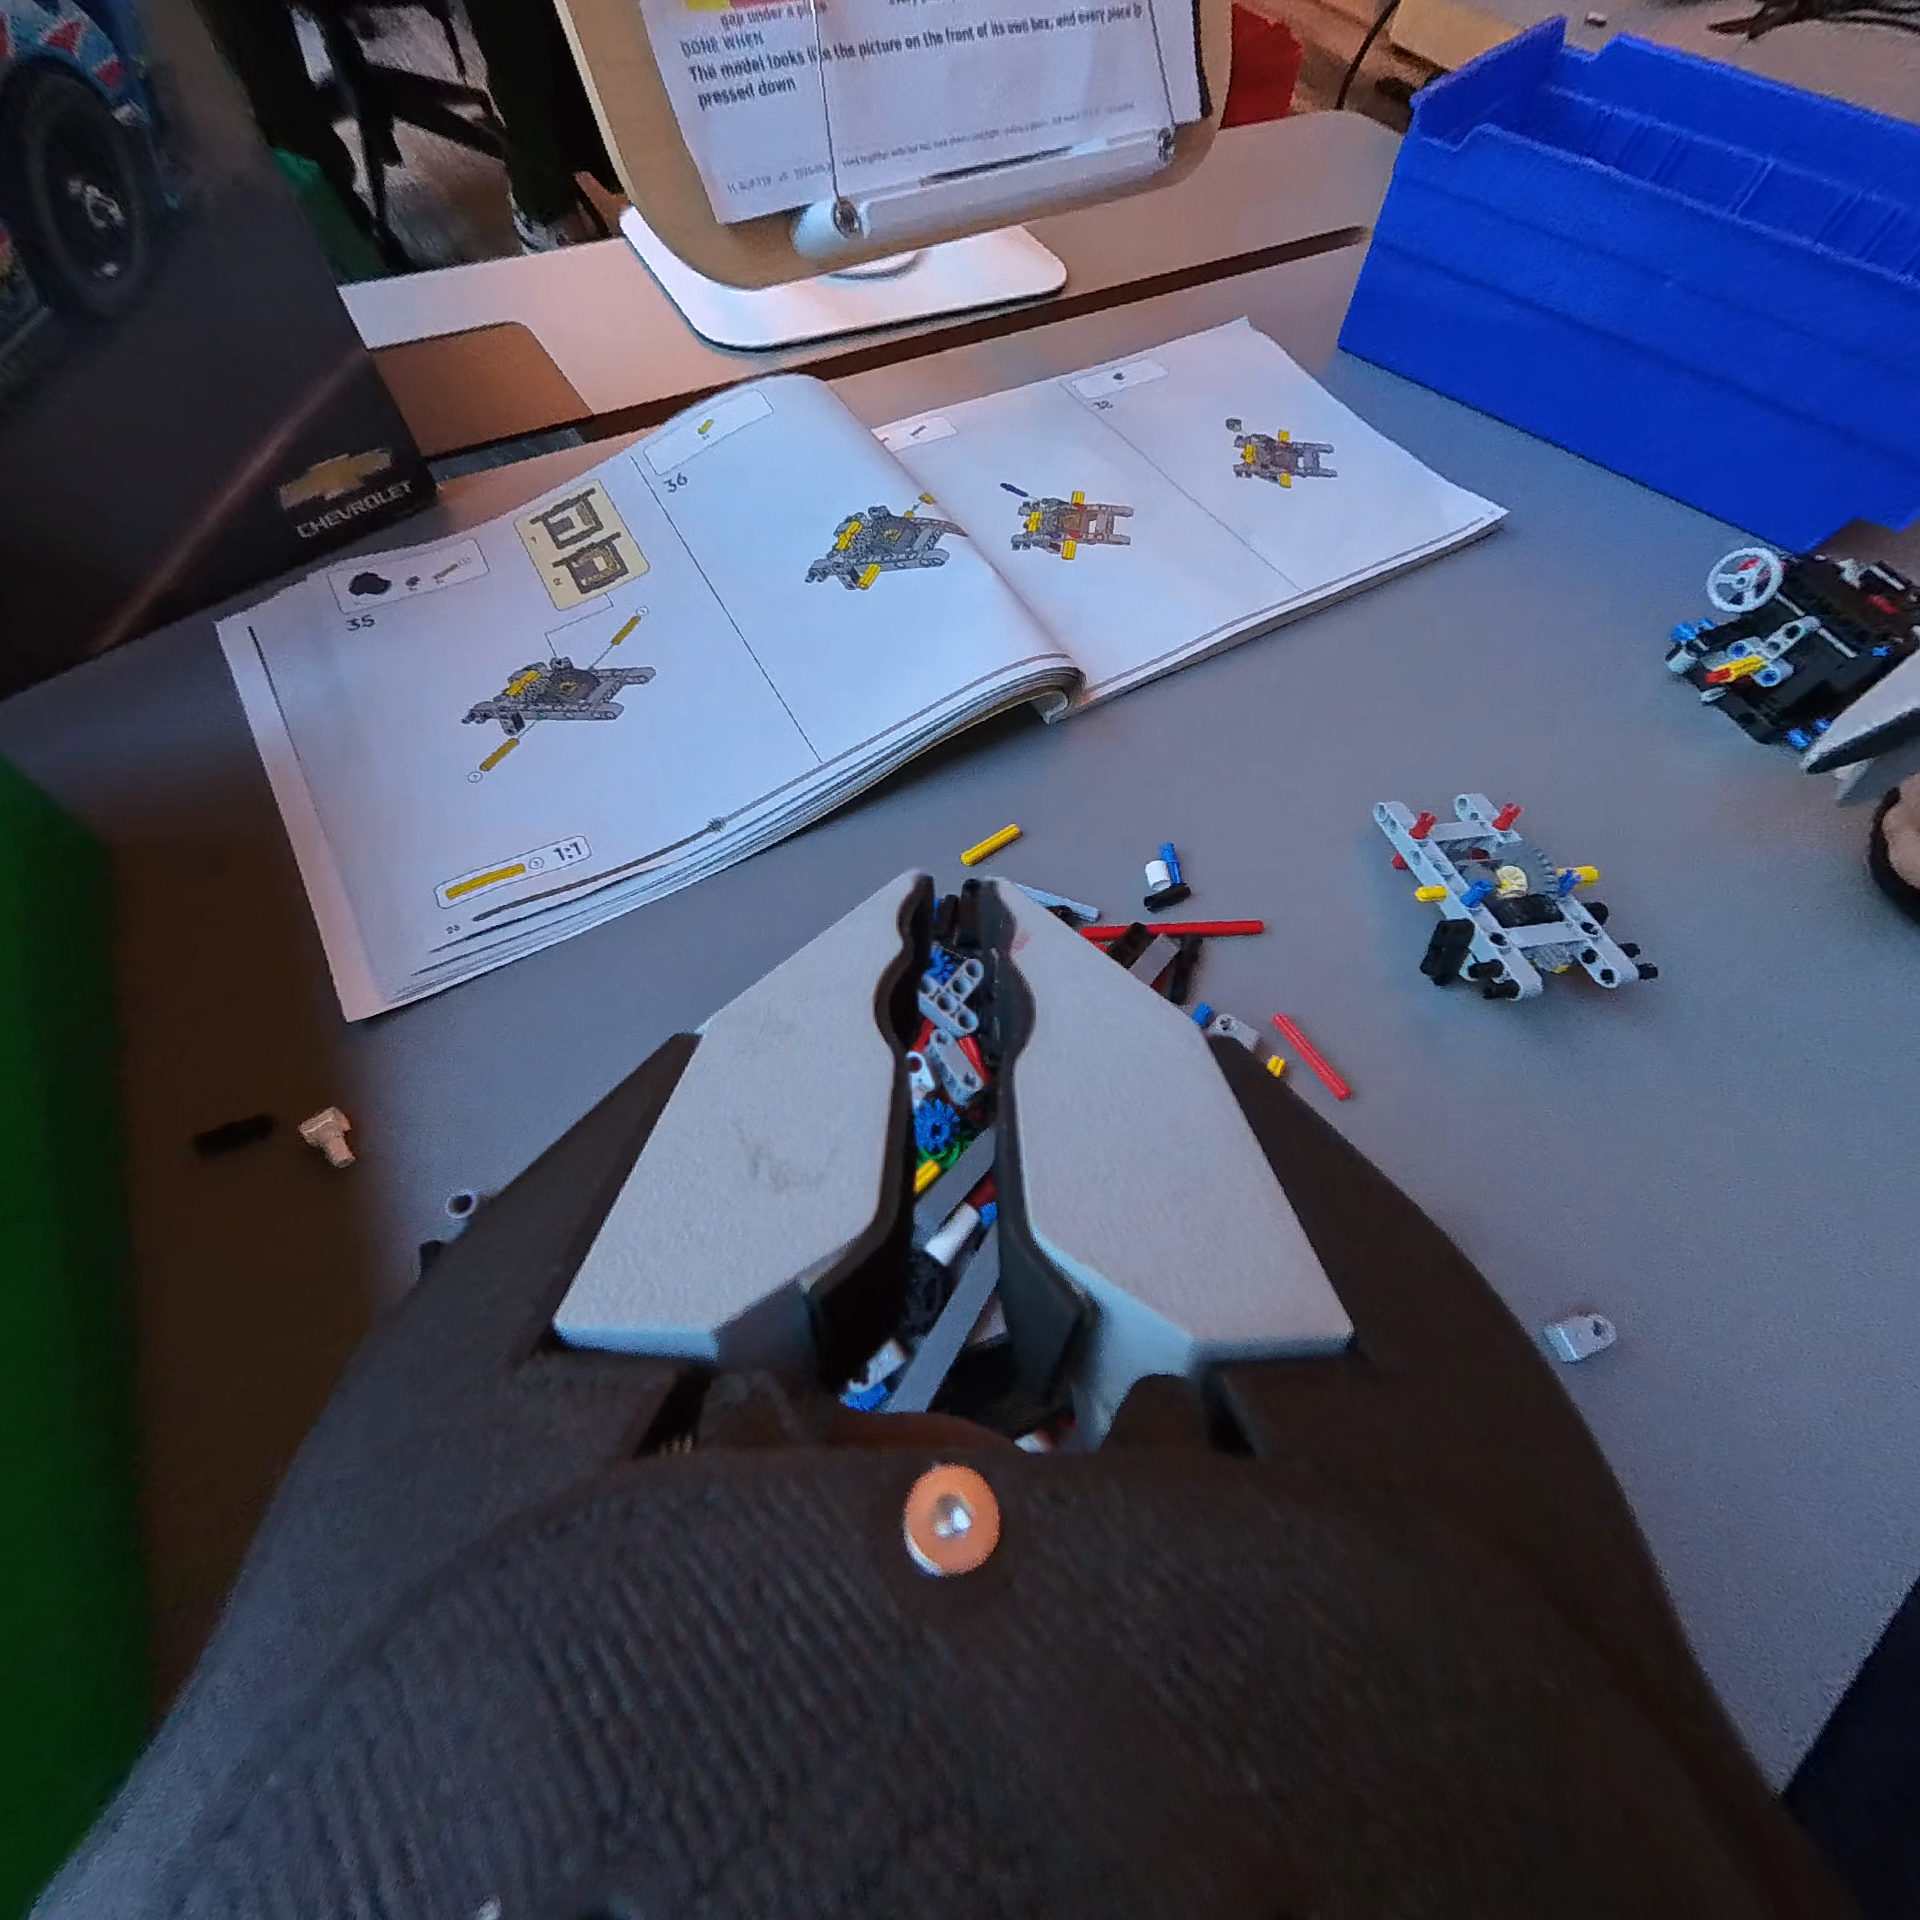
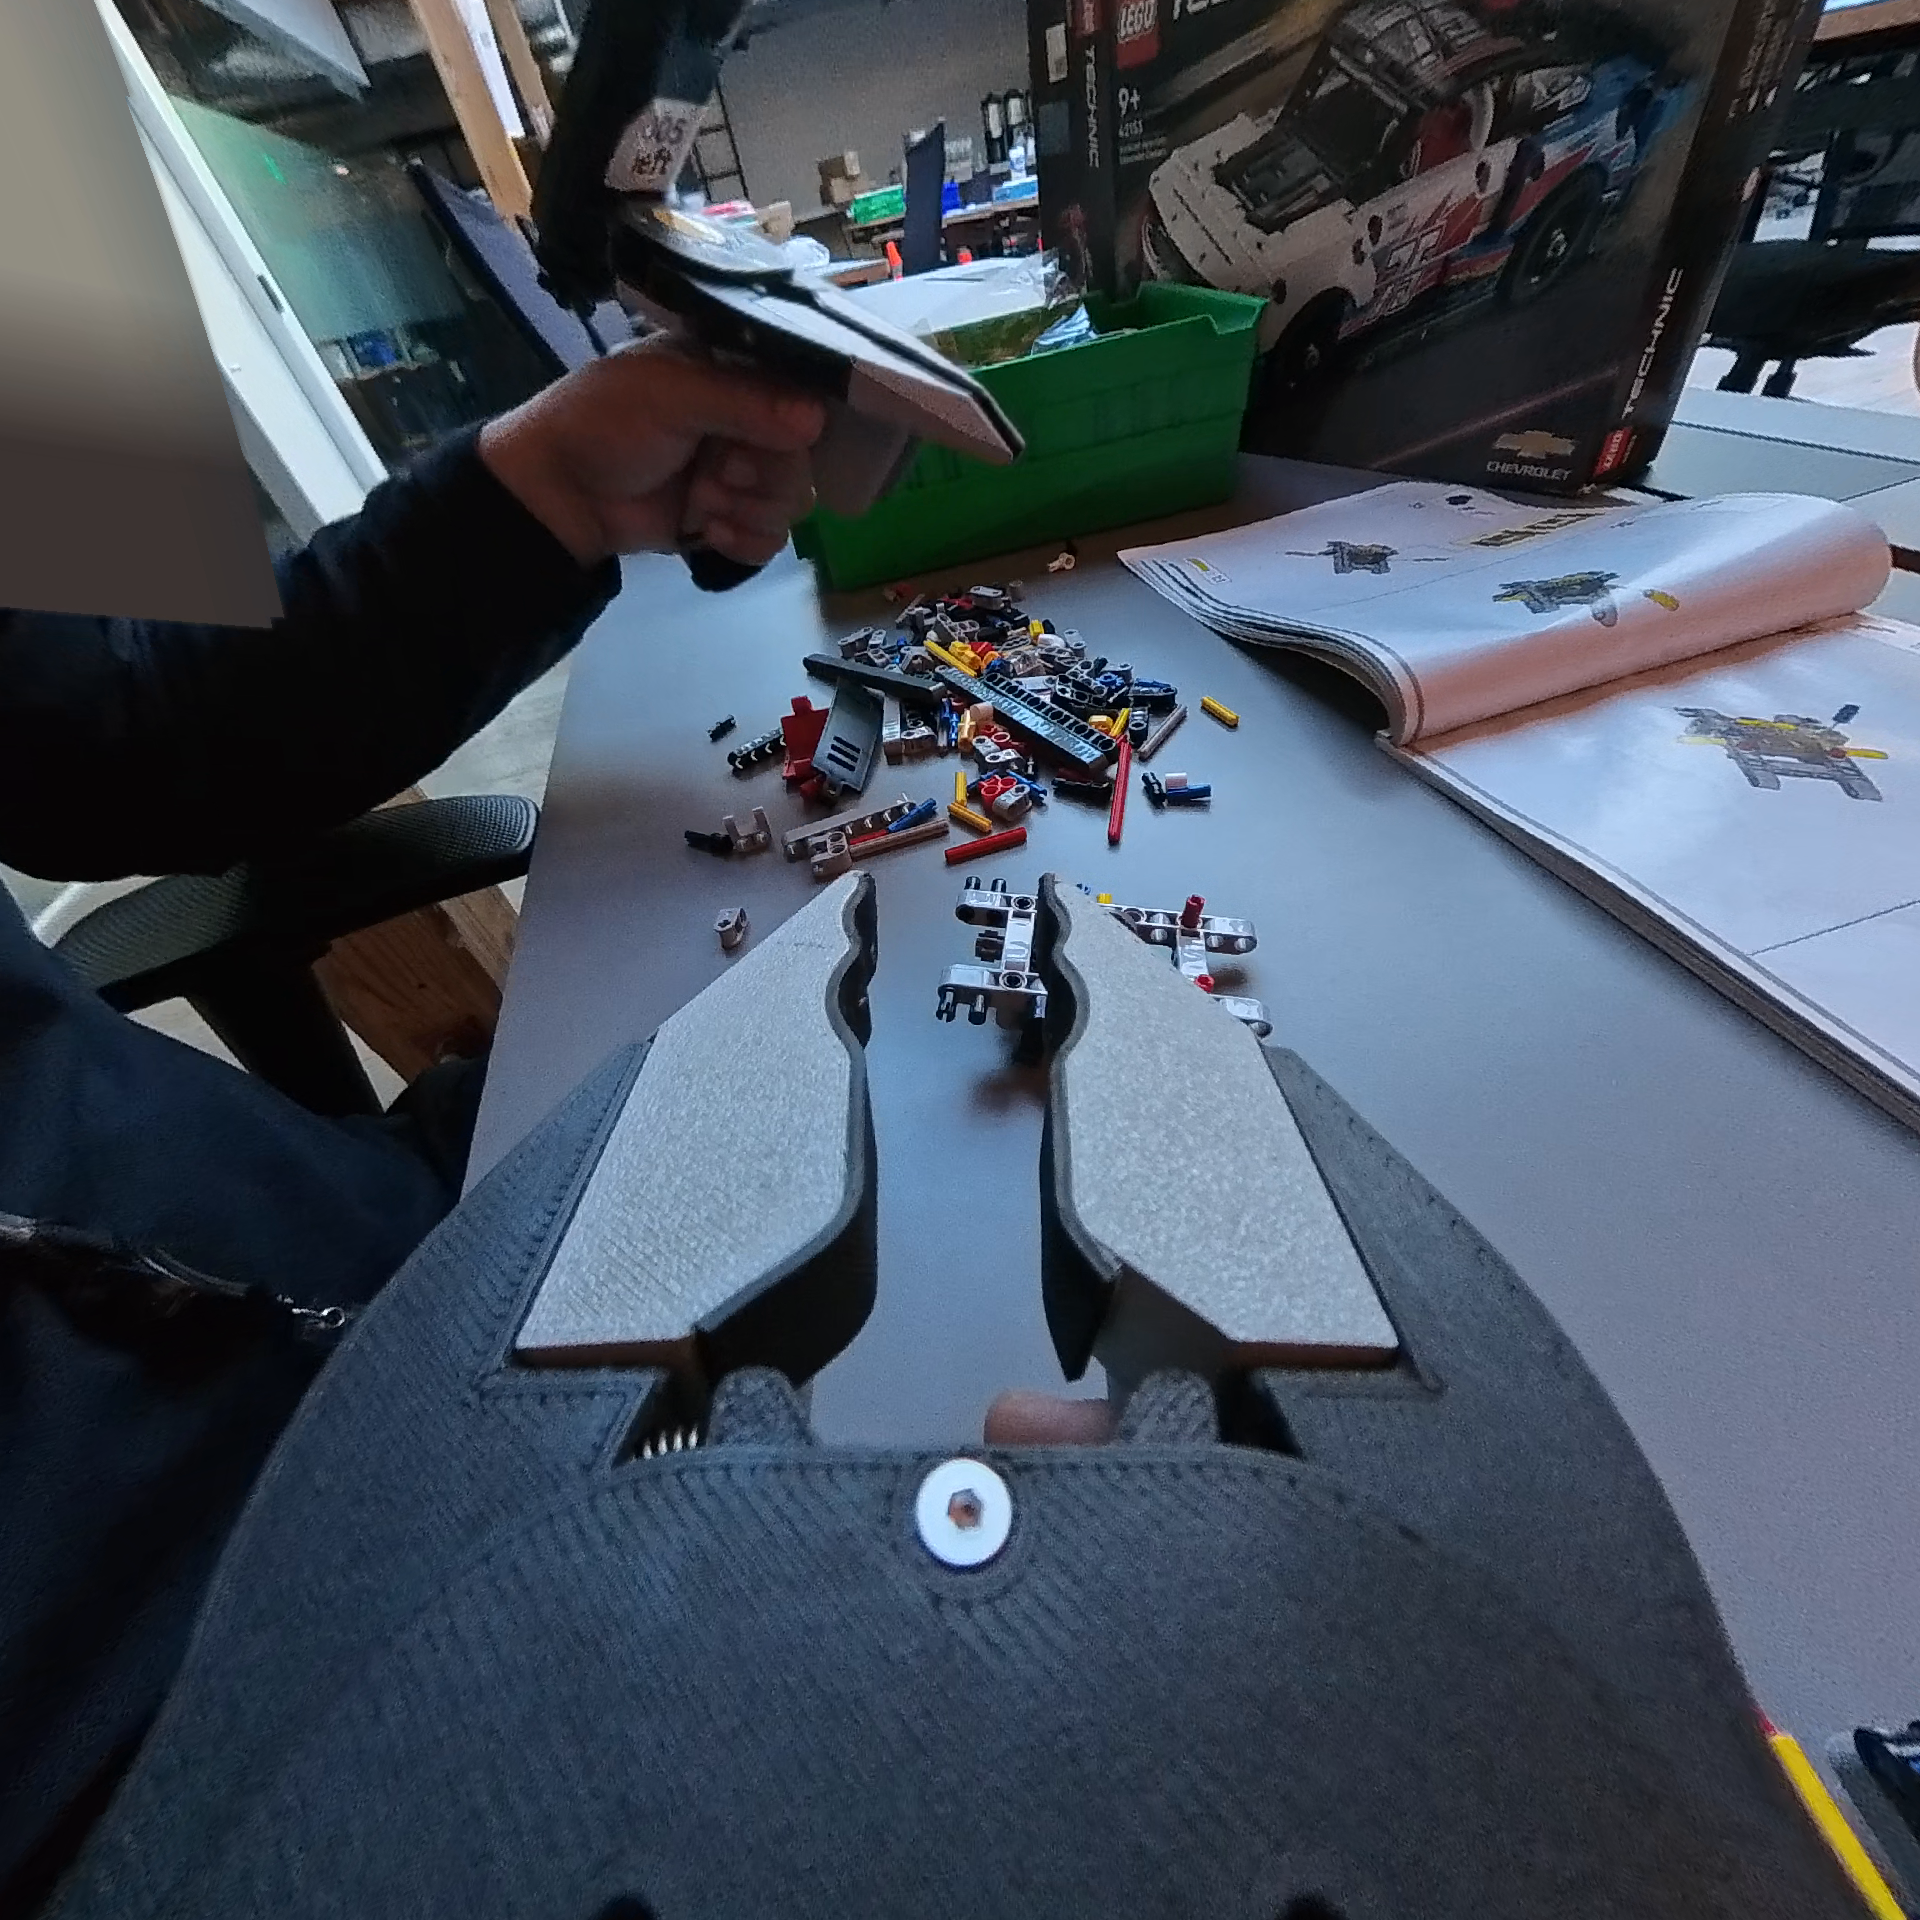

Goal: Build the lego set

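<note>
- Left jaws [image 1: 948,896]: a hand [image 2: 644,468] holds them high over the pile [image 2: 997,707], touching nothing. They're nearly closed, with only a thin slit. I can't tell if a tiny piece is pinched in there.
- Green bin [image 2: 1091,436]: sits behind the pile at the far counter [image 2: 1455,1143] edge, with the box [image 2: 1455,260] beside it.
- Pile: loose plastic pins, axles, beams and gears, heaped and overlapping on the counter. A few strays lie apart at its edges.
- Handling guess for the pile: the pieces are very light, stiff and slick. Round pins and axles would roll or squirt out of a pinch, so I'd grab across the flat sides of beams and mid-length on axles.
- Frame [image 2: 1003,945]: a grey beam build with black, red and yellow pins, flat on the counter and nearer me than the pile.
- Handling guess for the frame: it's light and rigid, but press-fit, so pins could pop or beams skew if it's squeezed at a corner. Best hold is across a long side beam, clear of the pin stubs.
- Right jaws [image 2: 956,894]: wide open with nothing between them, low over bare counter. The right finger hides part of the frame, and I can't tell if it touches.
- Booklet [image 1: 727,623]: lies open and flat, right of the pile.
- Blue bin [image 1: 1662,260]: sits at the far right.
</note>
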`<control>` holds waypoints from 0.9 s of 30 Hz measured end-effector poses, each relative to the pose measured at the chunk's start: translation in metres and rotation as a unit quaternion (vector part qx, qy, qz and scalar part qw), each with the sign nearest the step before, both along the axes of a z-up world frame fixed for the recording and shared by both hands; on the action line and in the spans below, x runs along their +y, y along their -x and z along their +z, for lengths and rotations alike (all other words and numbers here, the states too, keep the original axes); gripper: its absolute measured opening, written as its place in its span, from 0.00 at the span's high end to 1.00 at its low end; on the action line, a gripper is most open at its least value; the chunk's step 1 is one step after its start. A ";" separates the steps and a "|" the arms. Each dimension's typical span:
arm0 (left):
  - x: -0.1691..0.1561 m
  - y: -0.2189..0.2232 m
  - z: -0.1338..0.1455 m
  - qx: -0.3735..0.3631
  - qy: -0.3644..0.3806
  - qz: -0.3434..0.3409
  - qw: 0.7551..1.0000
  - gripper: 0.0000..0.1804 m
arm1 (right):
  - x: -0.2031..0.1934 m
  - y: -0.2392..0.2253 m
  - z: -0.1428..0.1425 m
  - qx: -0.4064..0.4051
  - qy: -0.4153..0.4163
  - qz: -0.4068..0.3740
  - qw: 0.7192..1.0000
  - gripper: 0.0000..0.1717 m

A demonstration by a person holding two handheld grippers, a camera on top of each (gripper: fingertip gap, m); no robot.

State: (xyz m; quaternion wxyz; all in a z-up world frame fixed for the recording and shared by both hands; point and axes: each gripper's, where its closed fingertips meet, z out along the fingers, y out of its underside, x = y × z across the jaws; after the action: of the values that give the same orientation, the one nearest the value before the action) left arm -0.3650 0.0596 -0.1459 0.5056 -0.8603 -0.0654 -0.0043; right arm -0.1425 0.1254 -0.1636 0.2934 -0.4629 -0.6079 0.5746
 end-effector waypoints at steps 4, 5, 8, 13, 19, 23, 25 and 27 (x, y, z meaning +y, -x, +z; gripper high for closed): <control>-0.001 0.003 -0.004 -0.004 0.007 0.001 1.000 0.97 | 0.001 0.001 0.000 -0.002 0.006 0.001 1.000 0.84; -0.002 0.005 -0.004 -0.007 0.008 0.002 1.000 0.96 | 0.001 0.001 0.000 -0.001 0.009 0.000 1.000 0.84; -0.009 0.018 -0.002 -0.007 0.009 0.021 1.000 0.96 | 0.003 0.002 0.001 0.000 0.013 -0.001 1.000 0.84; -0.022 0.032 -0.006 -0.031 0.019 0.040 0.999 0.95 | 0.002 0.002 0.001 -0.001 0.010 0.000 1.000 0.84; -0.035 0.035 -0.037 -0.020 0.103 0.032 0.994 0.93 | 0.003 0.002 0.001 0.001 0.011 -0.003 1.000 0.84; -0.047 0.042 -0.054 0.001 0.154 0.037 0.987 0.92 | 0.004 0.002 0.001 0.000 0.012 -0.005 1.000 0.84; -0.052 0.037 -0.061 -0.006 0.174 0.022 0.985 0.91 | 0.004 0.002 0.001 0.001 0.014 -0.006 1.000 0.84; -0.055 0.040 -0.064 0.005 0.186 0.027 0.982 0.91 | 0.005 0.002 0.002 0.003 0.017 -0.007 1.000 0.84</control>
State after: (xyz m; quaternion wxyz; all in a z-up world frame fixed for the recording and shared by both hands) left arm -0.4055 0.0043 -0.2095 0.3375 -0.9371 -0.0853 0.0260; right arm -0.1441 0.1304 -0.1616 0.2914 -0.4705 -0.5942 0.5837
